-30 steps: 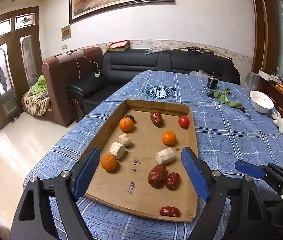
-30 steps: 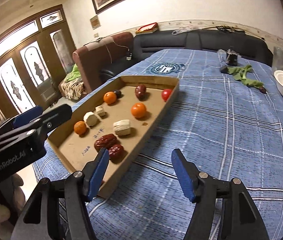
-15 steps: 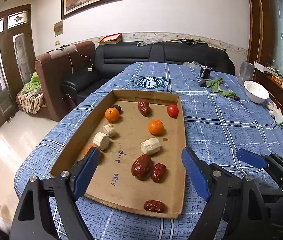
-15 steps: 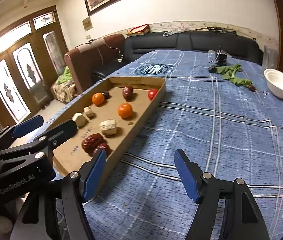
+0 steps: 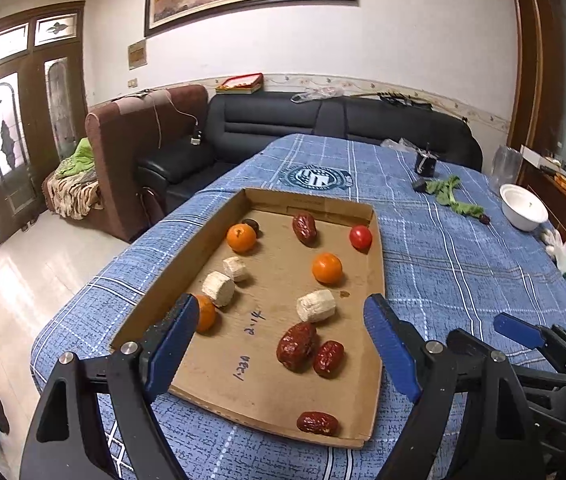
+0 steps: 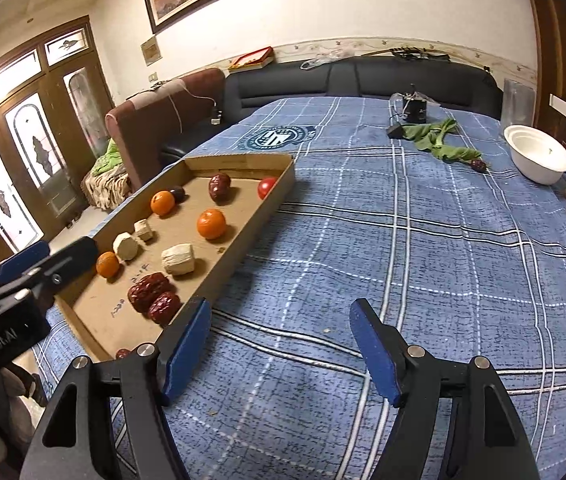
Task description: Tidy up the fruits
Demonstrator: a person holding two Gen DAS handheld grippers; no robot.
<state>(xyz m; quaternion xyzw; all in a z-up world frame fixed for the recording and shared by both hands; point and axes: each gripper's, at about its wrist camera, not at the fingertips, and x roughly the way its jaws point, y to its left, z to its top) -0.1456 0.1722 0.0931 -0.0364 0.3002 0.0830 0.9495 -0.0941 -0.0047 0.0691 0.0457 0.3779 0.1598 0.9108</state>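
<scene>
- Fruit lies loose in the cardboard tray (image 5: 377, 272) on the blue checked tablecloth (image 6: 403, 240): three oranges (image 5: 326, 267), several red dates (image 5: 296, 346), one cherry tomato (image 5: 360, 237) at the far right corner and three pale cut chunks (image 5: 315, 305), all mixed together, none grouped by kind.
- The low tray walls seem there to stop round pieces rolling off.
- The left gripper (image 5: 279, 354) hangs above the tray's near end, released, nothing between its blue pads; probably so it can drop onto any piece.
- The right gripper (image 6: 281, 346) is also spread and empty, over bare cloth to the right of the tray, likely kept clear of the left one's working room.
- A white bowl (image 6: 539, 158) stands far right, well apart from the tray; whether it is meant to receive fruit cannot be told.
- The nearest orange (image 5: 205, 313) is half hidden behind the left gripper's left pad.
- A small dark thing (image 5: 252, 225) behind the far orange is too obscured to name.
- From the right wrist, the nearest date (image 6: 123, 353) is mostly cut off by the gripper.
</scene>
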